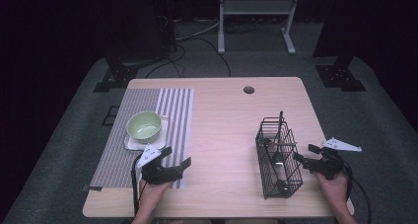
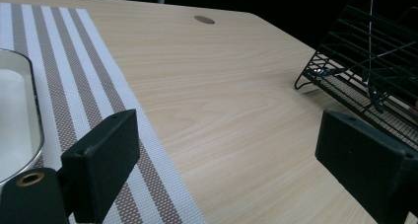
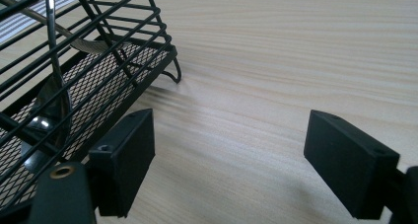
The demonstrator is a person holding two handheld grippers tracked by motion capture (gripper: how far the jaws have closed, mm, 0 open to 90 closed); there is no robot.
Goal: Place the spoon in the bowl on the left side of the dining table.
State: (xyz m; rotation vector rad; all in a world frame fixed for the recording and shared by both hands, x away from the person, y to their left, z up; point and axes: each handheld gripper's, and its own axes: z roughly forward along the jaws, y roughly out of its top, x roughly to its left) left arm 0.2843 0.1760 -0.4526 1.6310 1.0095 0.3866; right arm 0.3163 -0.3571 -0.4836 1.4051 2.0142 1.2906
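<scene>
Two grippers sat wide apart and empty at the lower frame: the left gripper (image 1: pixel 170 166) at the striped placemat's (image 1: pixel 118 150) edge below the green bowl (image 1: pixel 144 125), the right gripper (image 1: pixel 306 161) just beside the black wire basket (image 1: pixel 278 157) holding utensils. A careless nudge would likely tip that light basket. No readable writing appeared anywhere.

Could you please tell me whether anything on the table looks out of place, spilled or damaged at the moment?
Nothing stands out. The green bowl sits upright on its white plate on the striped placemat, and the black wire basket stands on the table with utensils inside. No spill or damage shows. Both grippers are open and empty.
</scene>
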